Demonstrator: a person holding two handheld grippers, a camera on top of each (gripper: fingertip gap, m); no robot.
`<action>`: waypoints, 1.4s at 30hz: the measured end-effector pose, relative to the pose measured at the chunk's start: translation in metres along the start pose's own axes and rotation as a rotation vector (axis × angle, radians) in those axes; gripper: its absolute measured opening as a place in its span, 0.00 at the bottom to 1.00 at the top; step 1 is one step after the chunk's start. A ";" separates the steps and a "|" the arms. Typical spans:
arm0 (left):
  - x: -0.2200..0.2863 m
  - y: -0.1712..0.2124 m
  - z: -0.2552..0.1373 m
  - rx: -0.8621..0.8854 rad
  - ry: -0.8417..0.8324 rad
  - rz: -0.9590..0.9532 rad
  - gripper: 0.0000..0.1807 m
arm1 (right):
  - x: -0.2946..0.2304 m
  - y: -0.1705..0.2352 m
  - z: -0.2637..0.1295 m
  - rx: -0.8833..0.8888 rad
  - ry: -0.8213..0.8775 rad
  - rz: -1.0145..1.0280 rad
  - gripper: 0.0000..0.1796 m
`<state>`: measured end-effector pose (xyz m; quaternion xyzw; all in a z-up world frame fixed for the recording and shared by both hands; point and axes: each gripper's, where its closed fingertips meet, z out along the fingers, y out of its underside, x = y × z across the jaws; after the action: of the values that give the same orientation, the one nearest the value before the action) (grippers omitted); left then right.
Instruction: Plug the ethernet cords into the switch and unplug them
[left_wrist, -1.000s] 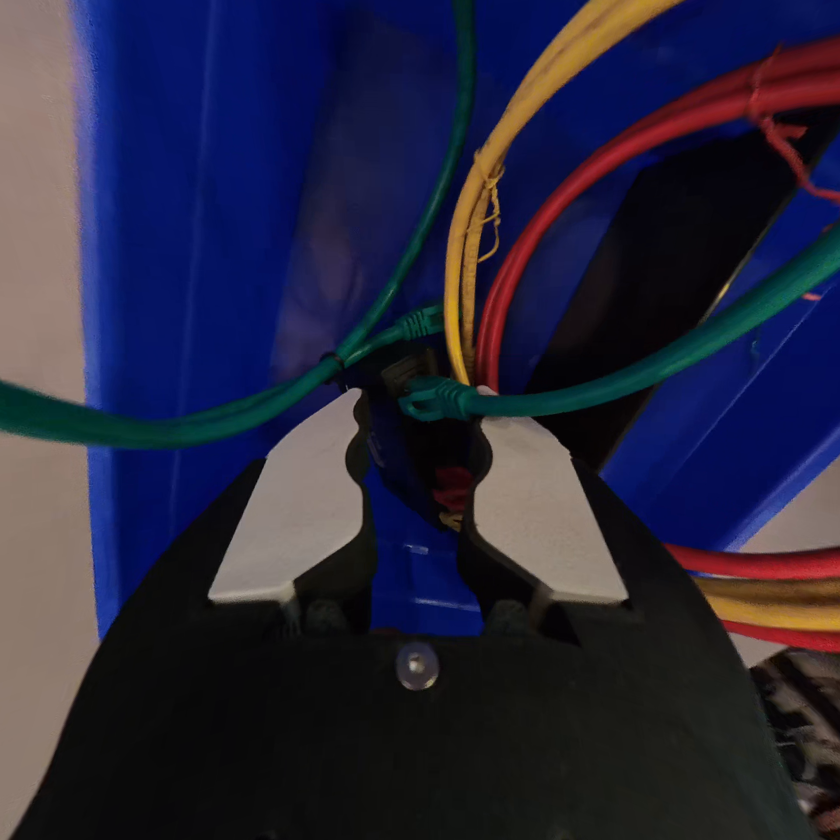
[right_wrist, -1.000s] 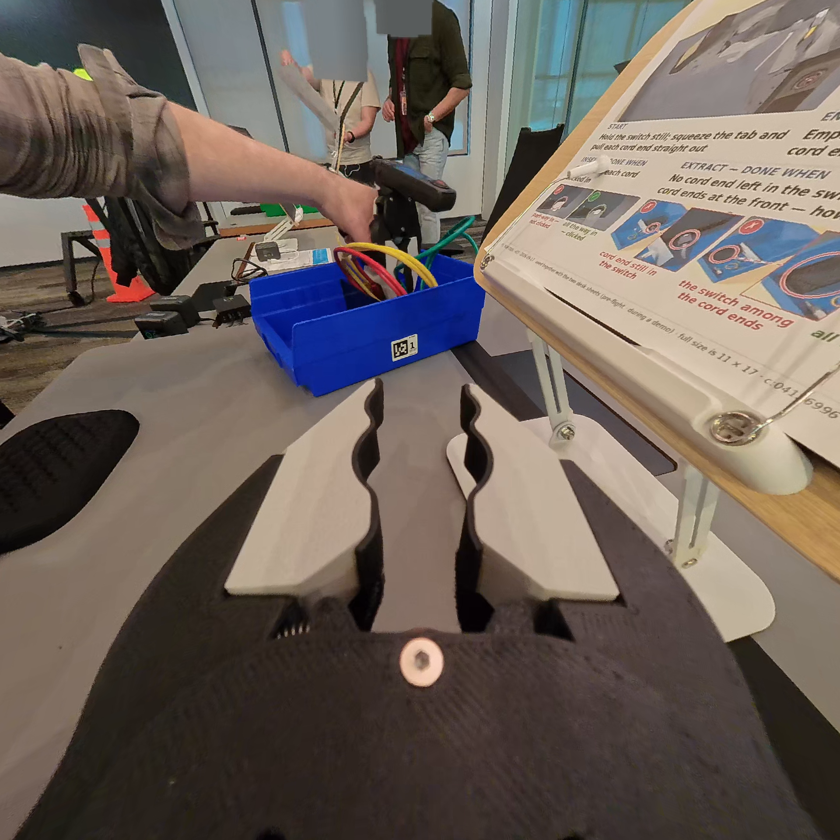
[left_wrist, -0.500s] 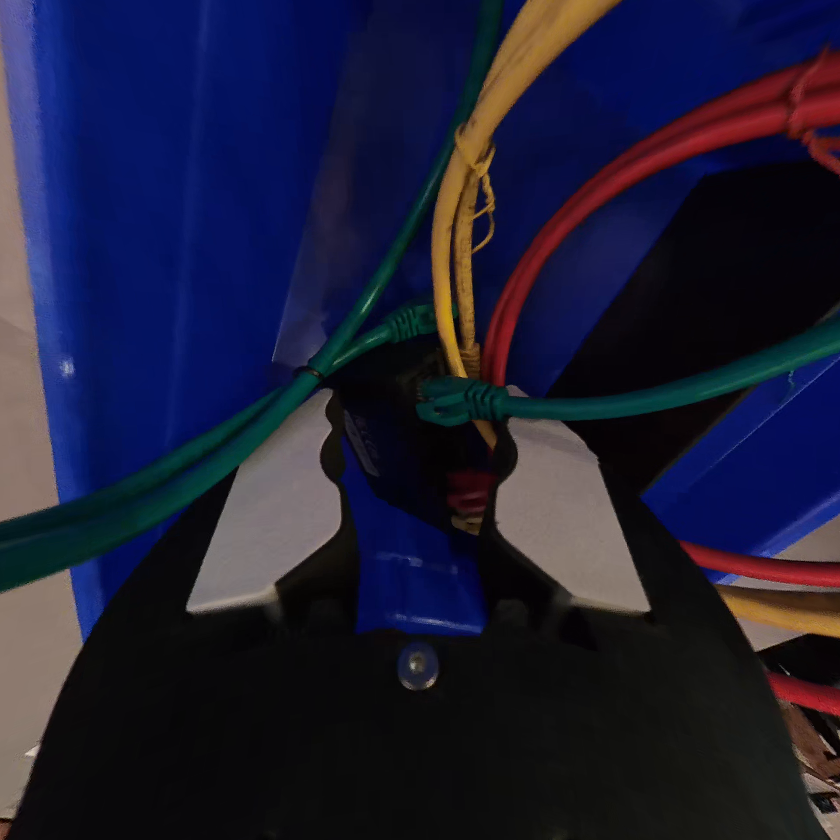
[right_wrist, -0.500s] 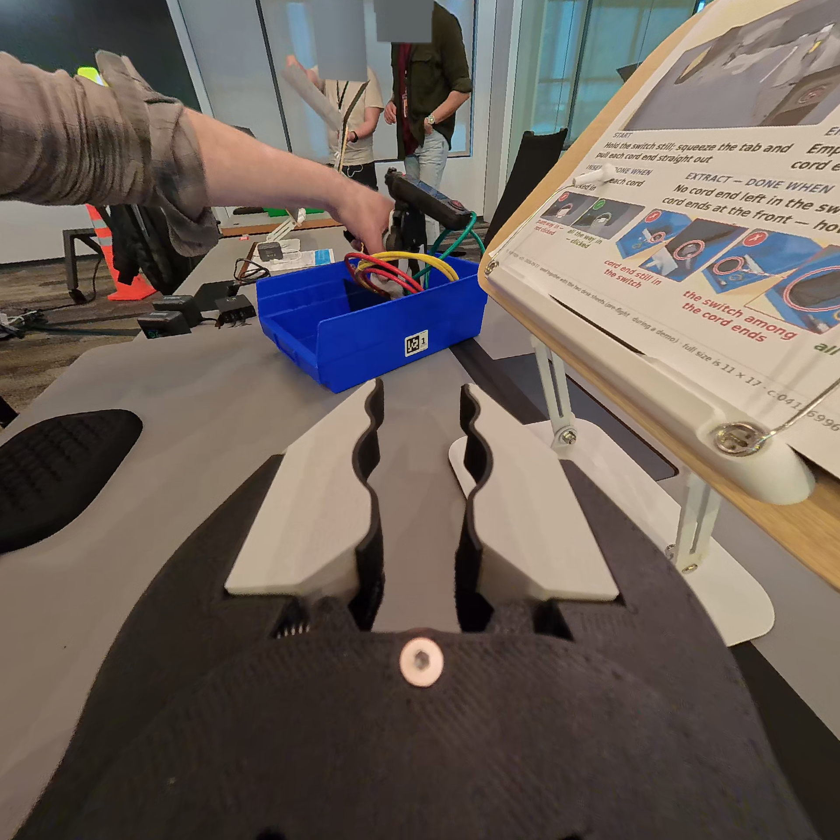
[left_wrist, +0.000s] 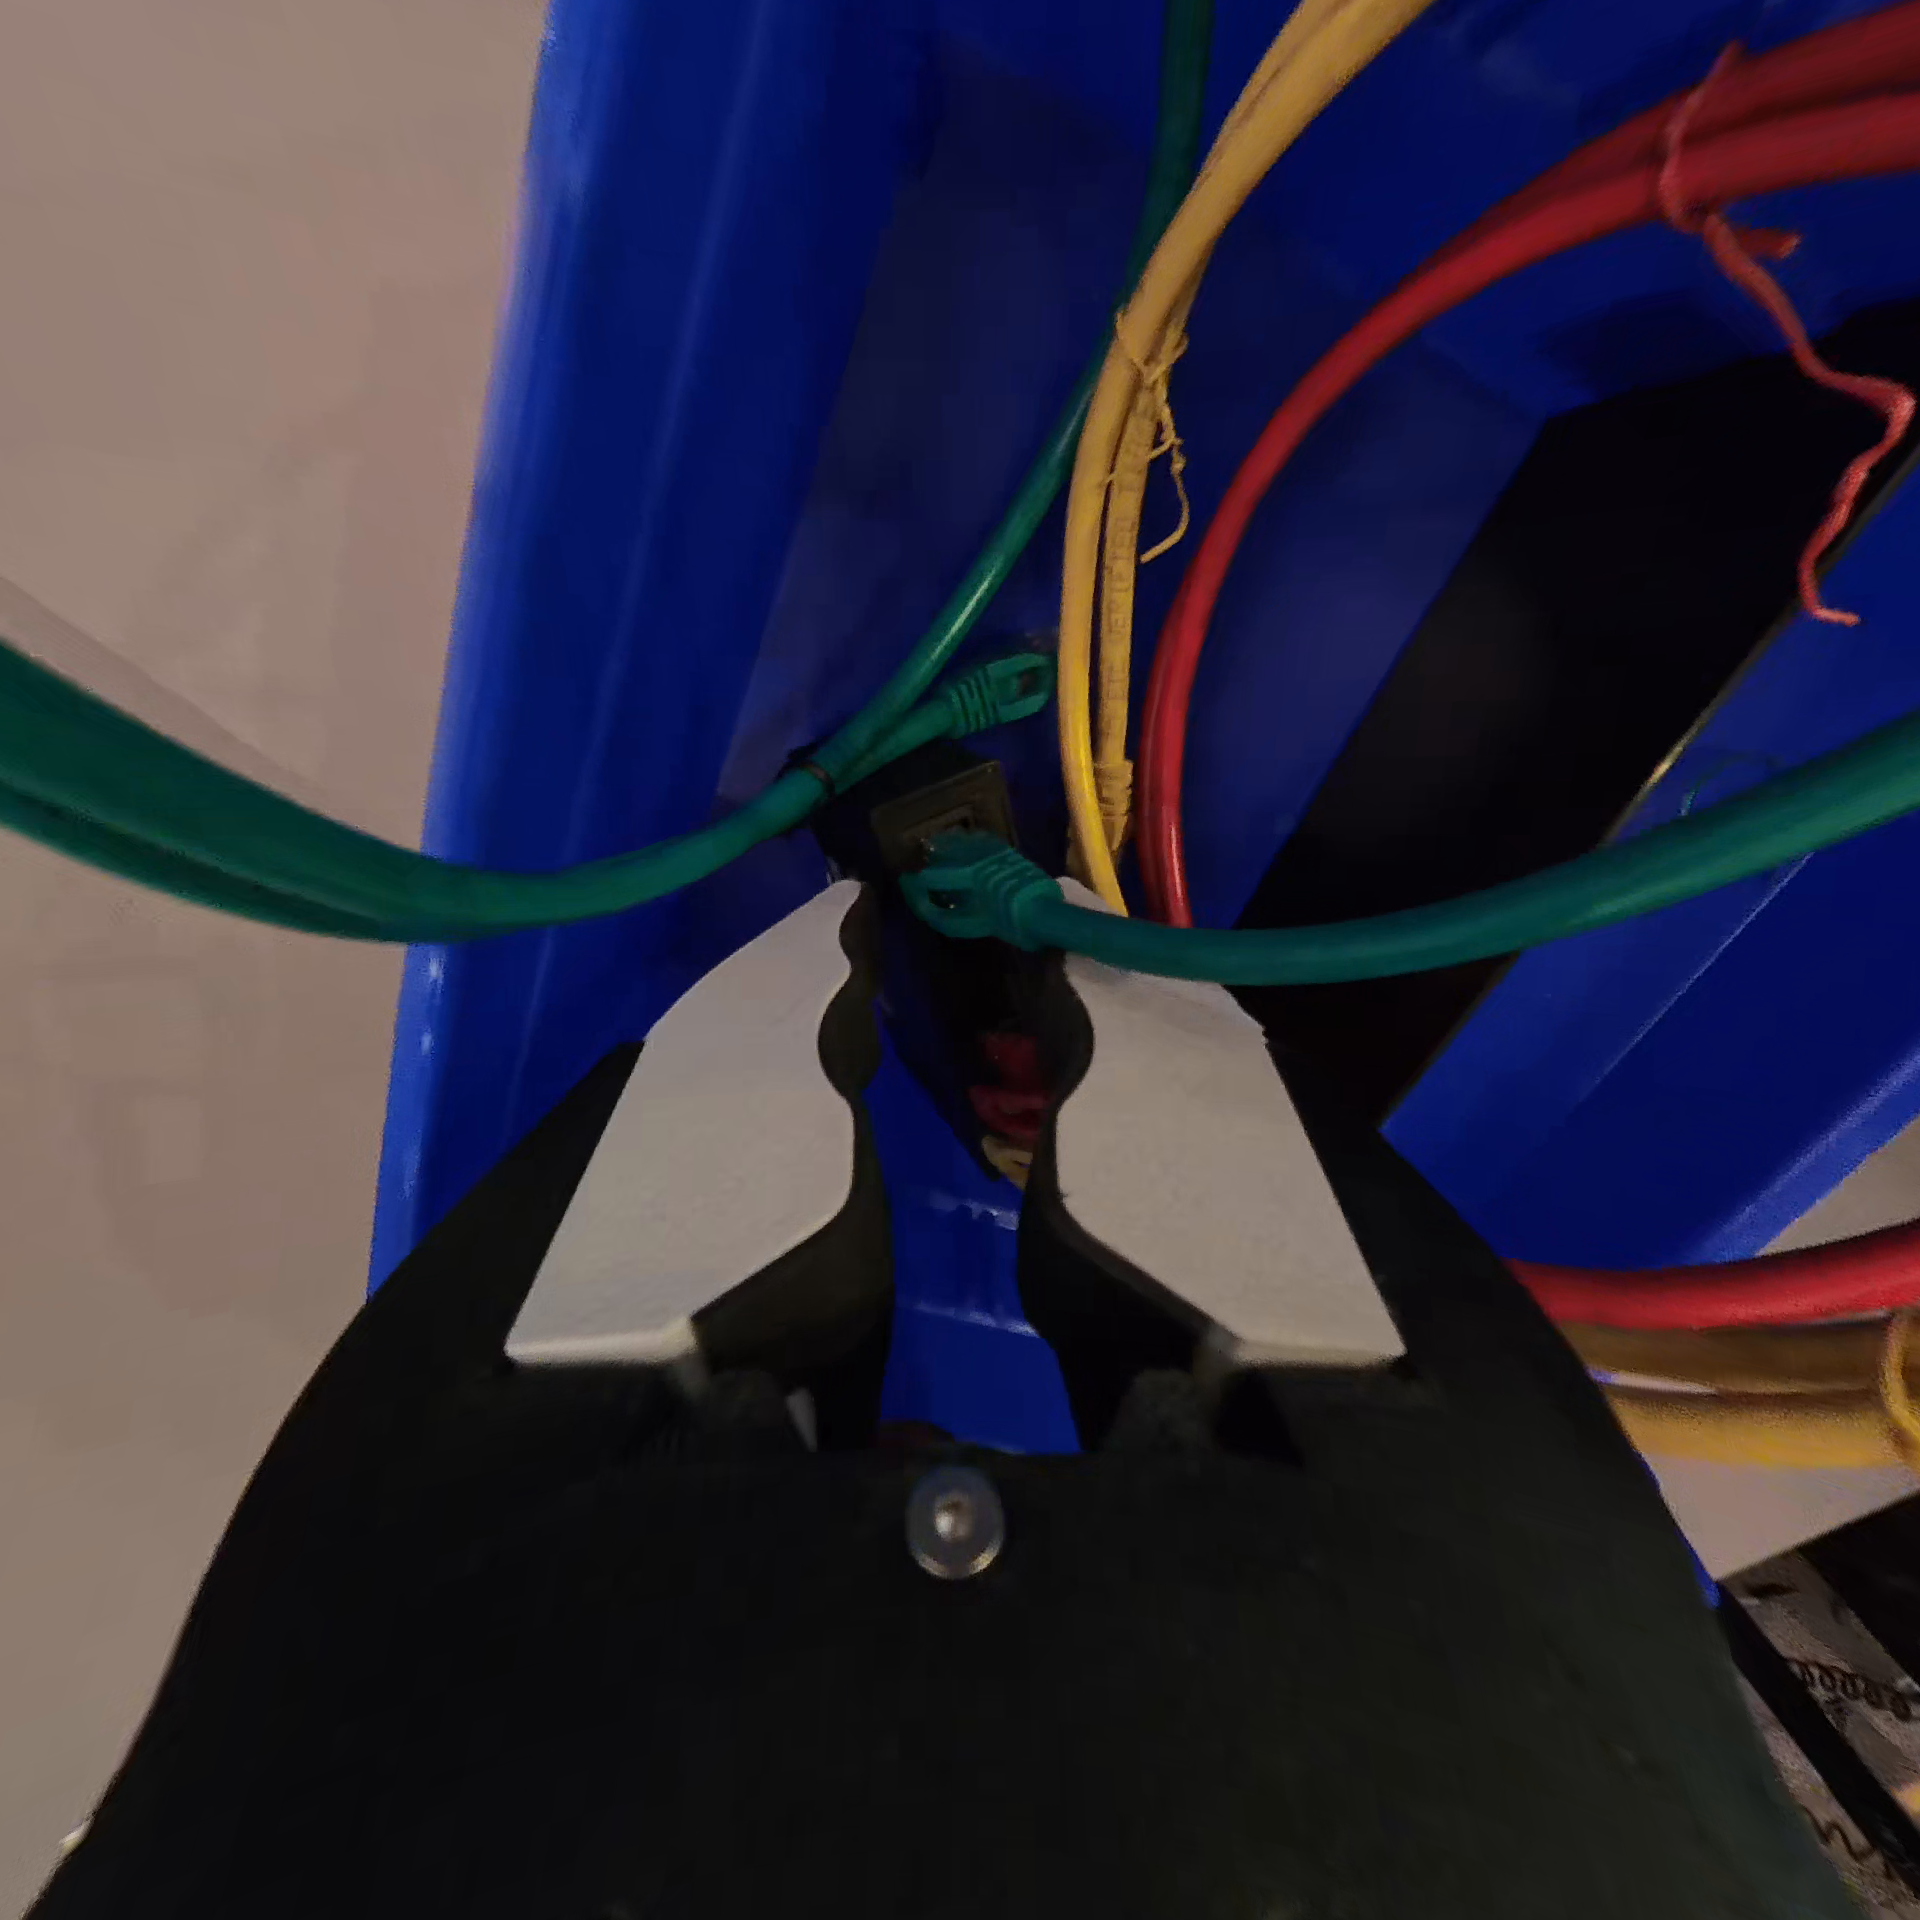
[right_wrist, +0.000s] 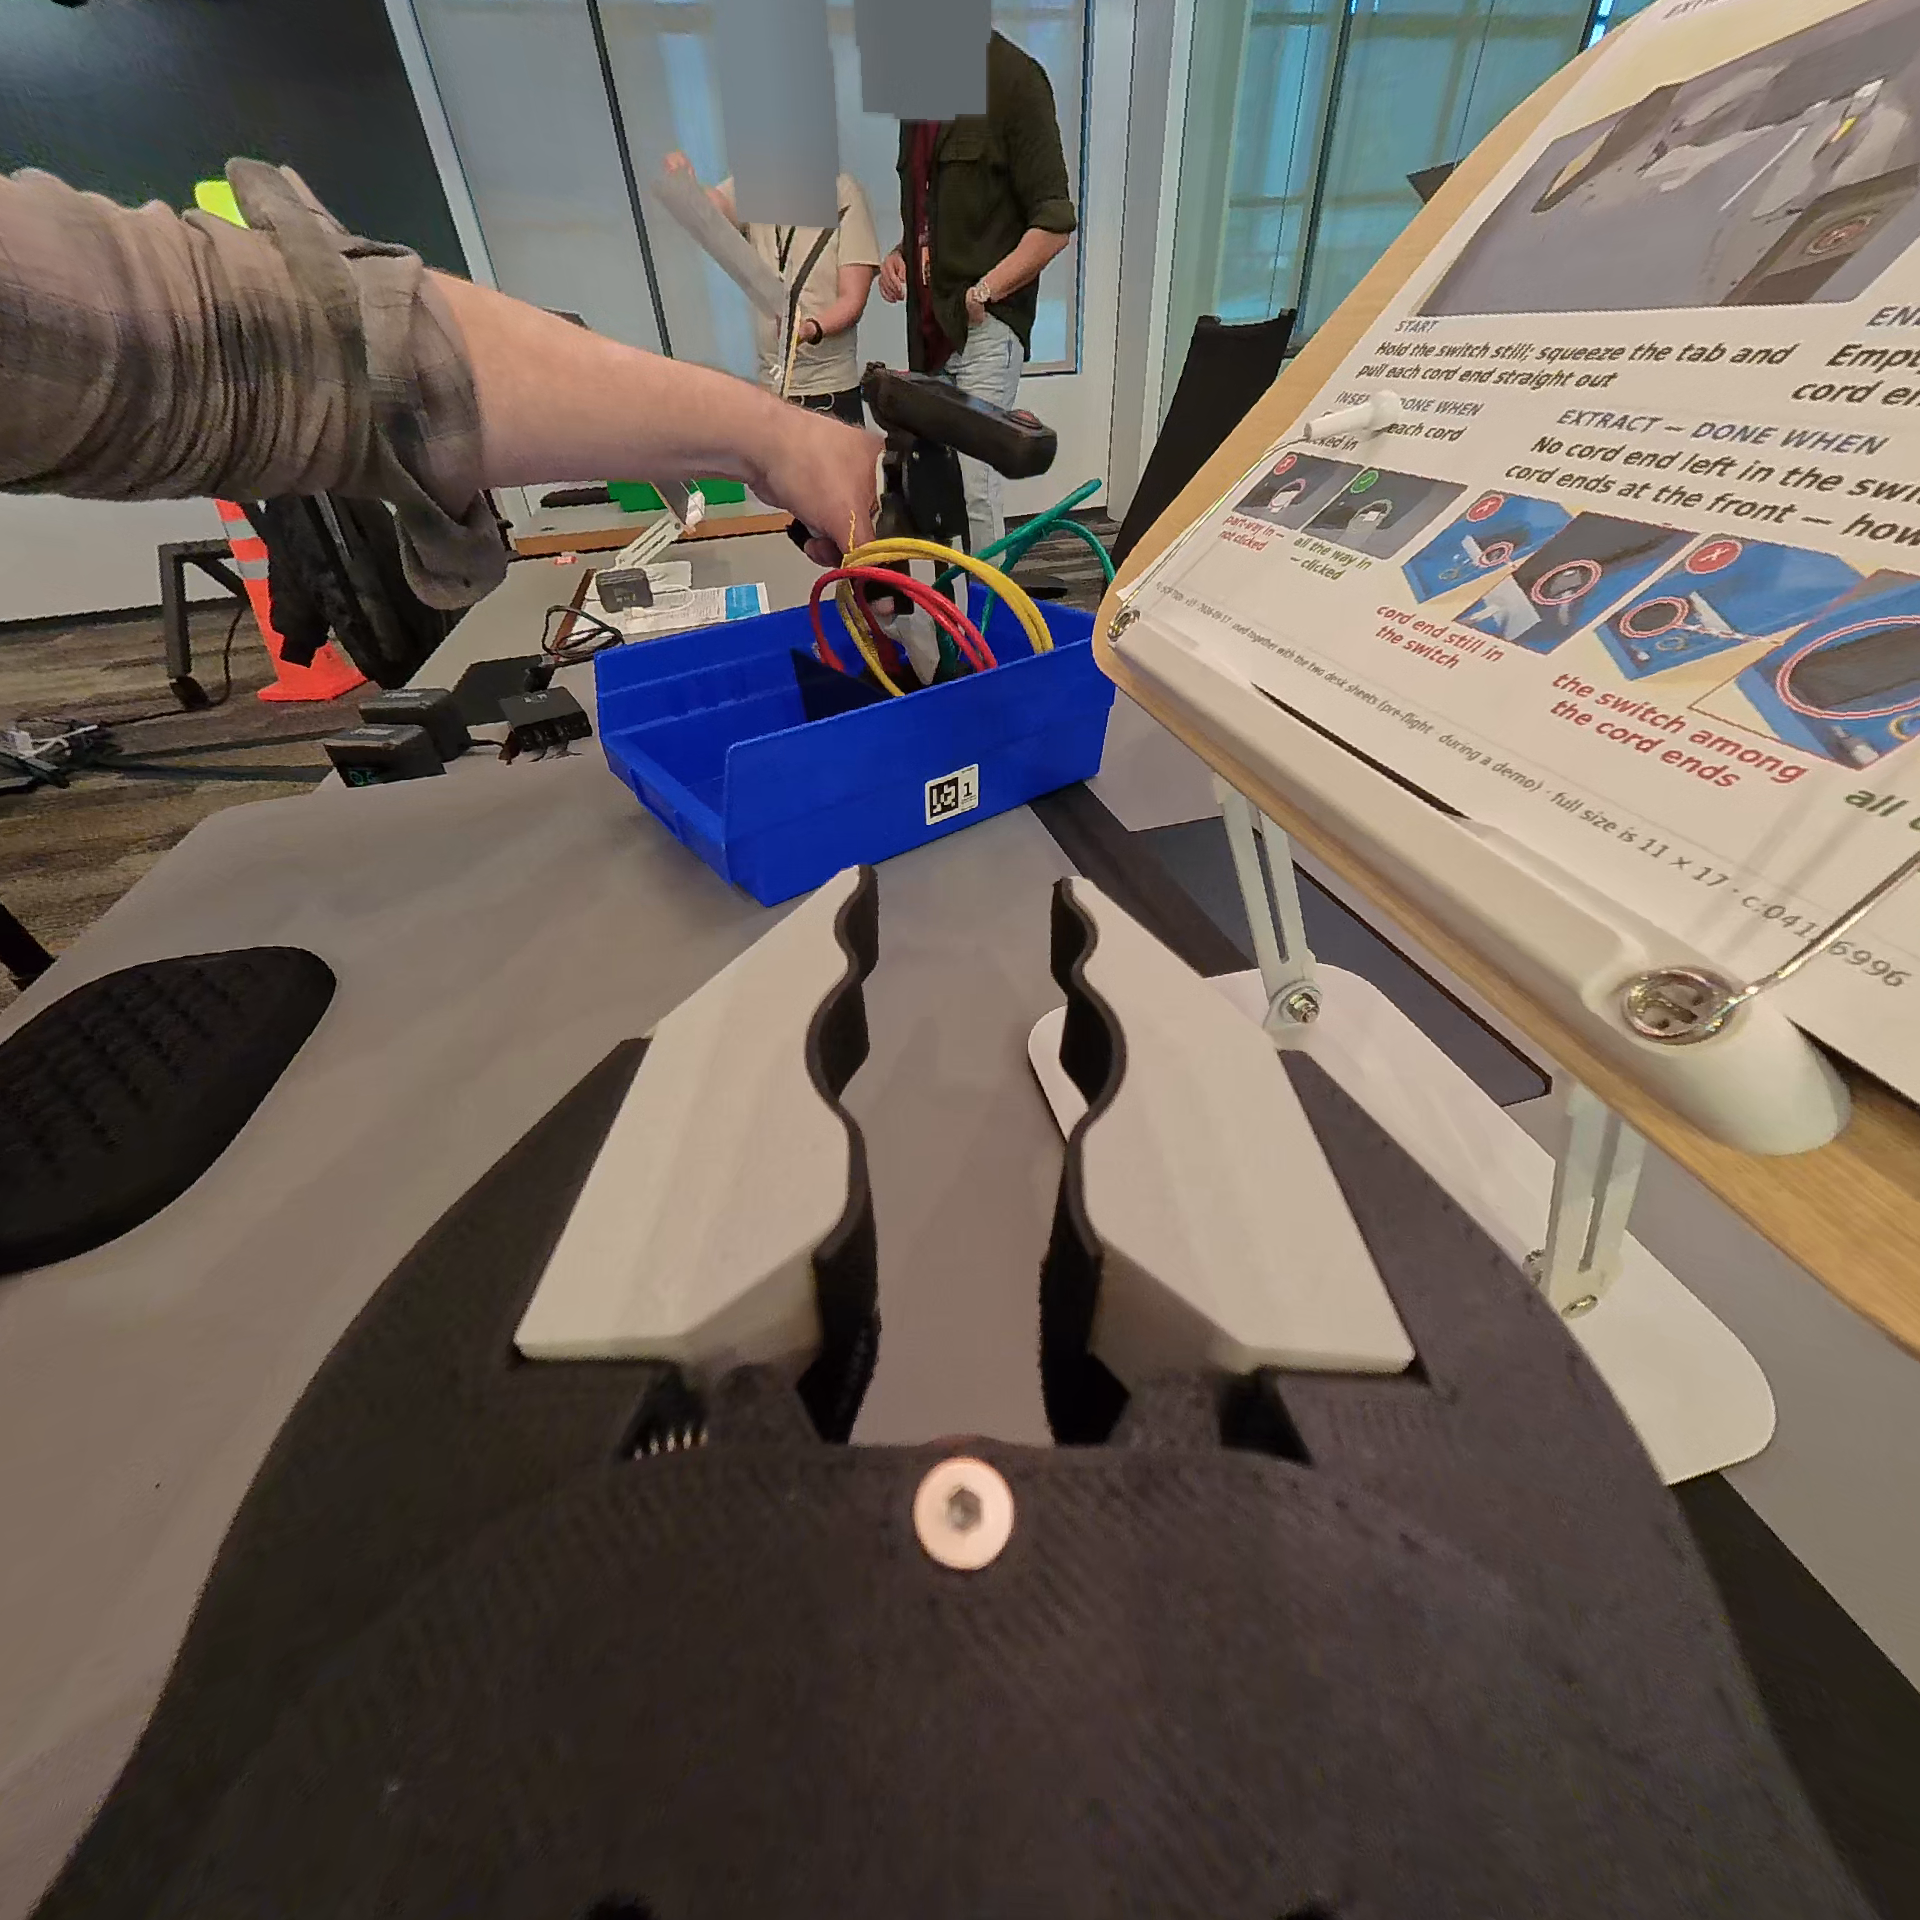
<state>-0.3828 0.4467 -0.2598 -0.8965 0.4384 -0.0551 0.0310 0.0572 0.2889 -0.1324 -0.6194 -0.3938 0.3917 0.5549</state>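
In the left wrist view my left gripper (left_wrist: 951, 935) is down in the blue bin (left_wrist: 644, 520), its jaws closed in on the port end of the black switch (left_wrist: 940, 821). Red and yellow plugs (left_wrist: 1006, 1081) sit in its ports between the fingers. One green plug (left_wrist: 977, 894) lies across the right fingertip at an empty port; whether it is seated I cannot tell. A second green plug (left_wrist: 997, 691) hangs loose behind. Yellow cords (left_wrist: 1101, 582) and red cords (left_wrist: 1351, 364) loop above. My right gripper (right_wrist: 961, 935) is open and empty over the grey table, short of the bin (right_wrist: 852, 779).
A slanted board with an instruction sheet (right_wrist: 1558, 623) on a white stand (right_wrist: 1288, 1018) fills the right. A person's arm (right_wrist: 520, 416) reaches to the bin. Black devices (right_wrist: 447, 727) lie left of the bin. A black pad (right_wrist: 125, 1081) lies at the left. Two people stand behind. The left gripper's tips are roughly 50 cm from the right gripper's.
My left gripper's jaws widened, then narrowed around the switch's port end. In the right wrist view the arm has sunk toward the bin and a black edge of the switch now stands up inside it.
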 end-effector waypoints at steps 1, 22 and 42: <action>0.001 0.000 -0.001 0.010 0.002 0.004 0.15 | 0.000 0.000 0.000 0.000 0.001 0.000 0.17; 0.079 -0.029 -0.177 0.788 -0.138 0.052 0.15 | -0.020 -0.024 0.008 0.024 -0.012 -0.073 0.19; 0.387 -0.162 -0.206 1.489 0.372 0.172 0.14 | -0.094 -0.069 0.083 0.211 0.033 -0.089 0.50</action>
<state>-0.0459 0.2387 -0.0104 -0.5780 0.3517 -0.4829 0.5559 -0.0591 0.2387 -0.0660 -0.5456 -0.3685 0.3957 0.6403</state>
